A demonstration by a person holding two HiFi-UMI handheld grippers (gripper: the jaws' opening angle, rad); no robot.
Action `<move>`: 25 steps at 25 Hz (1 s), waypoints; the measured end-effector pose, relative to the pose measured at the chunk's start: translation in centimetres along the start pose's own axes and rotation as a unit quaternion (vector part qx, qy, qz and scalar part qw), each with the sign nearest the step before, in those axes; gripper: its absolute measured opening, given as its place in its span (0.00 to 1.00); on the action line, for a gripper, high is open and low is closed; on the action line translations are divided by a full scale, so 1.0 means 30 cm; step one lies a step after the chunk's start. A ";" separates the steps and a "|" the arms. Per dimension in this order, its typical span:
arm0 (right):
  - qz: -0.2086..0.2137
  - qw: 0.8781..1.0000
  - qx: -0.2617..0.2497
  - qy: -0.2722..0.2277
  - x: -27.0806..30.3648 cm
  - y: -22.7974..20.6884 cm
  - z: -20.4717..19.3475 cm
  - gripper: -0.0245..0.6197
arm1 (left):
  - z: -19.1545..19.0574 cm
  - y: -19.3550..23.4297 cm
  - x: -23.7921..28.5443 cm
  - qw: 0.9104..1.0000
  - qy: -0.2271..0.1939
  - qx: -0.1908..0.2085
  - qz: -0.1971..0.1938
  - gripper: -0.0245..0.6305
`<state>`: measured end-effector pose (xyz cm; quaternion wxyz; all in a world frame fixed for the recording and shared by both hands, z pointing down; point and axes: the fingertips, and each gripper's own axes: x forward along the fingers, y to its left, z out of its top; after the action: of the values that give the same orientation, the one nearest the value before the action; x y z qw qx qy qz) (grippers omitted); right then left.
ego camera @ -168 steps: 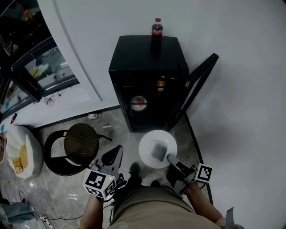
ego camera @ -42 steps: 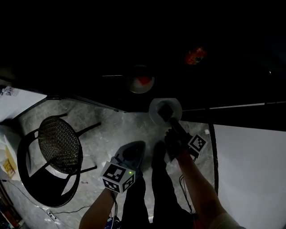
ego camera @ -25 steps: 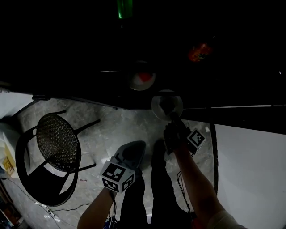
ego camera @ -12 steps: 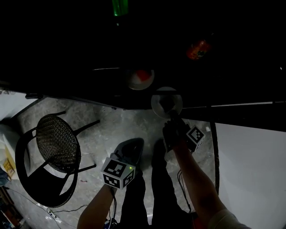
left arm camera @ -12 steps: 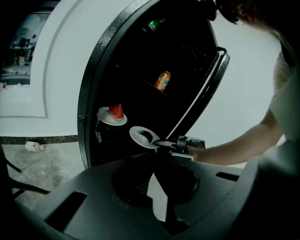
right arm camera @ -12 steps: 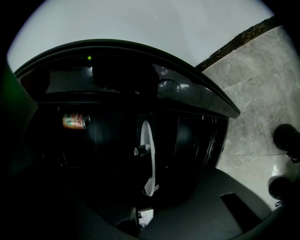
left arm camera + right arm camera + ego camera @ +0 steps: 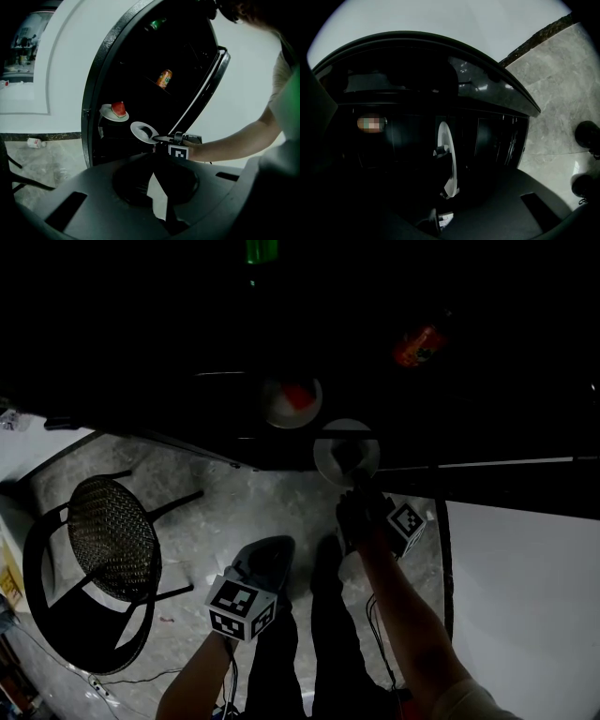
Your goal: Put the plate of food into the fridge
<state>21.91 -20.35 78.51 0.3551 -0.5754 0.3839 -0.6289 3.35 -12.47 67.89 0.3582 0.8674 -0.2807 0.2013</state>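
The right gripper (image 7: 354, 486) pinches the plate (image 7: 336, 448) by its near rim at the fridge (image 7: 187, 61) mouth; the left gripper (image 7: 262, 554) is closed and empty.

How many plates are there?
2. One plate with red food sits inside the fridge. The other plate is held by the right tool at the fridge's opening. More could hide in the dark.

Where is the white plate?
Head view, centre: the white plate is held by the right hand-held gripper at the open fridge, right of the red-food plate.
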 end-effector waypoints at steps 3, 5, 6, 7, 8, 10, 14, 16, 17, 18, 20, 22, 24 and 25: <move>0.001 1.000 0.006 -0.006 0.008 0.006 0.007 0.08 | -0.007 -0.002 -0.003 1.000 0.000 -0.002 0.000 0.05; 0.002 1.000 0.010 -0.011 0.013 0.008 0.010 0.08 | -0.013 -0.005 -0.005 1.000 0.001 -0.002 -0.001 0.05; 0.002 1.000 0.011 -0.012 0.017 0.009 0.011 0.08 | -0.014 -0.005 -0.006 1.000 0.001 -0.003 -0.002 0.05; 0.003 1.000 0.012 -0.013 0.022 0.009 0.011 0.08 | -0.013 -0.005 -0.008 1.000 -0.002 -0.006 -0.003 0.05; 0.003 1.000 0.012 -0.013 0.028 0.009 0.013 0.08 | -0.011 -0.003 -0.010 1.000 -0.005 -0.010 -0.004 0.05; 0.008 1.000 0.009 -0.012 0.040 0.007 0.021 0.08 | -0.011 0.002 -0.014 1.000 -0.008 -0.015 -0.004 0.05; 0.017 1.000 0.002 -0.008 0.053 0.018 0.025 0.08 | -0.027 0.009 -0.020 1.000 0.011 0.009 0.003 0.05; 0.012 1.000 0.000 -0.008 0.053 0.020 0.023 0.08 | -0.032 0.009 -0.018 1.000 0.015 0.016 0.005 0.05; 0.011 1.000 -0.002 -0.007 0.052 0.023 0.022 0.09 | -0.033 0.008 -0.017 1.000 0.015 0.016 0.004 0.05; 0.012 1.000 -0.004 -0.006 0.052 0.028 0.021 0.09 | -0.034 0.008 -0.015 1.000 0.015 0.015 0.004 0.05; 0.017 1.000 -0.009 -0.001 0.052 0.038 0.020 0.09 | -0.036 0.008 -0.015 1.000 0.016 0.016 0.003 0.05; 0.024 1.000 -0.014 0.006 0.049 0.046 0.019 0.10 | -0.038 0.007 -0.015 1.000 0.019 0.020 0.003 0.05; 0.032 0.999 -0.021 0.015 0.045 0.051 0.018 0.20 | -0.039 0.003 -0.014 1.000 0.020 0.023 0.001 0.05; 0.032 0.999 -0.026 0.020 0.043 0.051 0.018 0.22 | -0.039 0.001 -0.014 0.999 0.021 0.026 0.001 0.05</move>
<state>22.34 -22.23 77.74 0.3526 -0.5593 0.4255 -0.6179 2.85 -11.50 68.45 0.3411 0.8720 -0.2684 0.2266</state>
